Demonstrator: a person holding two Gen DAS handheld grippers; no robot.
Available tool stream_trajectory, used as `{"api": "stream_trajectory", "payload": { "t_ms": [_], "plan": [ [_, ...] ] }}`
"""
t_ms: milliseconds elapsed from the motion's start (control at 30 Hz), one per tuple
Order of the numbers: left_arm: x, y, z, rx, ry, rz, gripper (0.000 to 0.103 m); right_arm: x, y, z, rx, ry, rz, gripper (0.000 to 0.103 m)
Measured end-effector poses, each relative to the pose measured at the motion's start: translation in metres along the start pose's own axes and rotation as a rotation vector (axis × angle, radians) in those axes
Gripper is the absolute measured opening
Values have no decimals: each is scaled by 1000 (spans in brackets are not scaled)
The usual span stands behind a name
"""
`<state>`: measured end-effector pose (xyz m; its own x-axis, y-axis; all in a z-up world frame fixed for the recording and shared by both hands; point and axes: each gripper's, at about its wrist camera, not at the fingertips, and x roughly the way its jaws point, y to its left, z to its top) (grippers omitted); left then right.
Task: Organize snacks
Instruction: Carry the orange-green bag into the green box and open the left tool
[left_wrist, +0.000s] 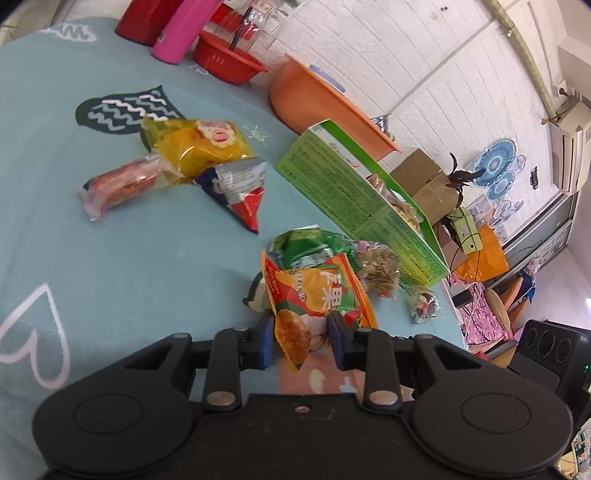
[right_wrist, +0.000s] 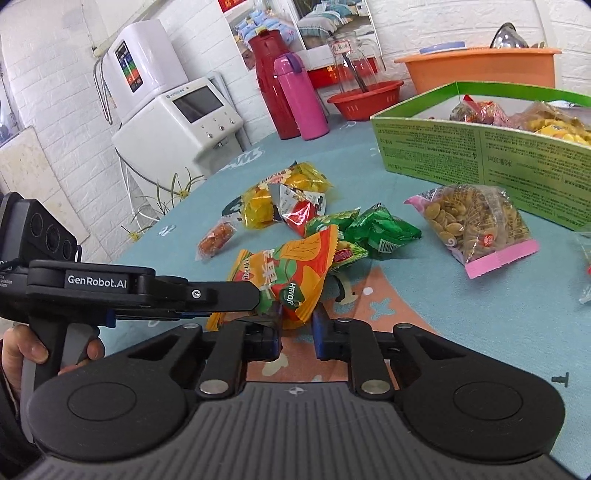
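An orange snack bag (left_wrist: 314, 291) (right_wrist: 288, 269) lies on the blue tablecloth, and both grippers grip it. My left gripper (left_wrist: 301, 334) is shut on the bag's near end, blue pads pressing both sides. My right gripper (right_wrist: 297, 325) is shut on its near corner, with the left gripper (right_wrist: 255, 297) coming in from the left beside it. Behind the bag lie a green packet (left_wrist: 310, 247) (right_wrist: 373, 229) and a clear seed bag (right_wrist: 476, 225). The open green box (left_wrist: 354, 192) (right_wrist: 480, 155) holds several snacks.
A yellow packet (left_wrist: 199, 144), a red-and-blue packet (left_wrist: 240, 192) and a sausage packet (left_wrist: 114, 184) lie farther out. An orange basin (right_wrist: 480, 68), red basket (right_wrist: 365, 98), pink flask (right_wrist: 301, 96) and red thermos (right_wrist: 273, 81) line the back. A hand (right_wrist: 22, 347) holds the left gripper's handle.
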<state>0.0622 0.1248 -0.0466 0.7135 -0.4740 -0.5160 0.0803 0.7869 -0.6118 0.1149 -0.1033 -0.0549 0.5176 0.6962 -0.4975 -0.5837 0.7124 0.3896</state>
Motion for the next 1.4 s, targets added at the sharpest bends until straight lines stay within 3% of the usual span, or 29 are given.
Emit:
{"api": "stream_trajectory", "payload": {
  "t_ms": [267, 467, 900, 1133, 1300, 1333, 1367, 1400],
  "plan": [
    [-9, -42, 14, 95, -52, -23, 37, -35, 8, 14, -56, -130, -30, 29],
    [6, -76, 38, 165, -67, -70, 37, -55, -7, 32, -58, -227, -62, 28],
    [94, -138, 108, 268, -55, -142, 38, -70, -75, 93, -43, -383, -190, 28],
    [148, -146, 136, 275, -23, -142, 38, -56, -118, 113, 18, -401, -226, 28],
    [183, -138, 145, 281, -3, -100, 38, -32, -147, 115, 62, -377, -236, 31],
    [190, -134, 146, 285, 10, -90, 49, -24, -152, 115, 65, -356, -250, 34],
    [195, -130, 146, 281, 15, -69, 67, -18, -156, 115, 71, -330, -280, 42],
    [198, -125, 145, 273, 9, -52, 79, -12, -159, 114, 73, -307, -311, 57]
  ]
}}
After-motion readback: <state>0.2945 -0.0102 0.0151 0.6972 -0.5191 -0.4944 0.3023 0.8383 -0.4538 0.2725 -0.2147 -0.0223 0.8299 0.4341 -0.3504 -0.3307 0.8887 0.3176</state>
